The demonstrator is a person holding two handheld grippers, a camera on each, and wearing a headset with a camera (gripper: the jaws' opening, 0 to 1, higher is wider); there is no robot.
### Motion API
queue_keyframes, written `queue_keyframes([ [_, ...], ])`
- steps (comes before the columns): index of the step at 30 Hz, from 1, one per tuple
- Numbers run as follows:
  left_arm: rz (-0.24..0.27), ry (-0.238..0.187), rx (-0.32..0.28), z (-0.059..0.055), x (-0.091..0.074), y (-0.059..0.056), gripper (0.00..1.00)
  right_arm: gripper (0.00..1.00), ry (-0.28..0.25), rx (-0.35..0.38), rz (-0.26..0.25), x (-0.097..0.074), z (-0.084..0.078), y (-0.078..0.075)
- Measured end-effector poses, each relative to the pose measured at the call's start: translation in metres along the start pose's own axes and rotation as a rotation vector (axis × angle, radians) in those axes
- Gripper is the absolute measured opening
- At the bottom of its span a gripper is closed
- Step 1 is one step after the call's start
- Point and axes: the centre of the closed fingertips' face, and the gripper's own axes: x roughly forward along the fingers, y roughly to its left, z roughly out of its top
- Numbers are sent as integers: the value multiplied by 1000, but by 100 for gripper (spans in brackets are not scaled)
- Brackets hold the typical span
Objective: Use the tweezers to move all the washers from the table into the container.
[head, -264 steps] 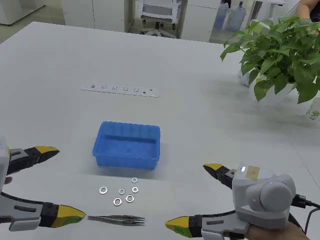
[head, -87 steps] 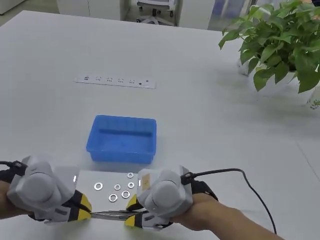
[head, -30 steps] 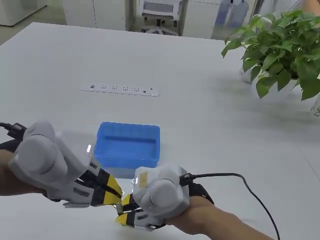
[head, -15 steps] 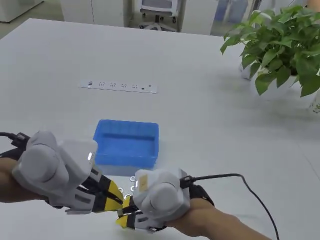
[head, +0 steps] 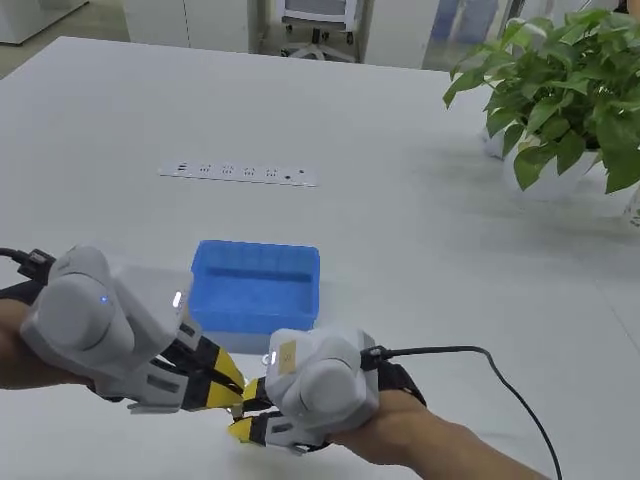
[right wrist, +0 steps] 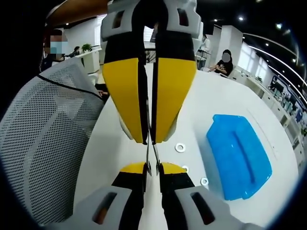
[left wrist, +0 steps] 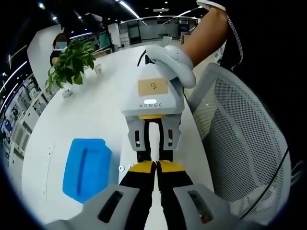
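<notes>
My two grippers meet nose to nose above the near edge of the white table (head: pixel 400 240). The left gripper (head: pixel 238 388) and the right gripper (head: pixel 240 425) are both shut on the thin metal tweezers (right wrist: pixel 152 154). In the right gripper view the tweezers run from my right gripper (right wrist: pixel 152 167) up into the left gripper's yellow jaws (right wrist: pixel 148 140). Several washers (right wrist: pixel 180 147) lie on the table beside the blue container (head: pixel 255 285). Two washers (left wrist: pixel 121 167) lie by the container (left wrist: pixel 86 167) in the left gripper view, where my left gripper (left wrist: pixel 157 165) faces the right one (left wrist: pixel 154 152).
A white power strip (head: pixel 238 174) lies beyond the container. A potted plant (head: pixel 560 90) stands at the far right. The right gripper's black cable (head: pixel 470 355) trails over the table. A white mesh chair (left wrist: pixel 240 134) is behind me.
The tweezers lay on the table earlier, with both grippers open and then closing on their ends. They are now lifted off the table, held between both grippers. Little has shifted in the last second.
</notes>
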Motion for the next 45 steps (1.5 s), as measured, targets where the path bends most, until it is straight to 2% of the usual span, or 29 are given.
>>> queue_keyframes([
  [30,-1,38,-14,-21,-4,17,6,13,-20,4,1,16,8,-16],
  [41,-9,19,-26,-18,-3,21,6,13,-18,17,-4,16,4,-17],
  [45,-27,10,-28,-17,-2,25,6,15,-17,19,-7,15,3,-17],
])
